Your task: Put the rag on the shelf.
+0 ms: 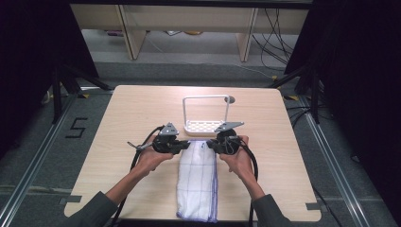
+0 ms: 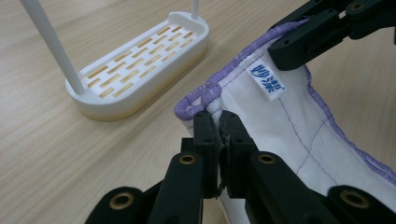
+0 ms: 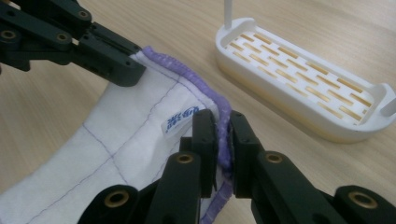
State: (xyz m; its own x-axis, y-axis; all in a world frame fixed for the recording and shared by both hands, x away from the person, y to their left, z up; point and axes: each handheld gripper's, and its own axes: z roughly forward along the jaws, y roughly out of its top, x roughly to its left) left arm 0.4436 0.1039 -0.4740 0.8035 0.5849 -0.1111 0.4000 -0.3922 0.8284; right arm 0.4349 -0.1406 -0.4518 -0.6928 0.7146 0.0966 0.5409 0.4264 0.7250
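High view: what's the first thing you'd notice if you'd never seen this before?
First, the long white folded cloth with purple stitched edges, lying down the middle of the pale wooden table toward its near edge. At its far end, the left black claw and the right black claw each pinch a corner of it. Just beyond them stands the white plastic rack with a slotted base and tall hoop handle.

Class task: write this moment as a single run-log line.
left gripper: shut on cloth corner | right gripper: shut on cloth's other far corner | rack: beyond cloth, untouched
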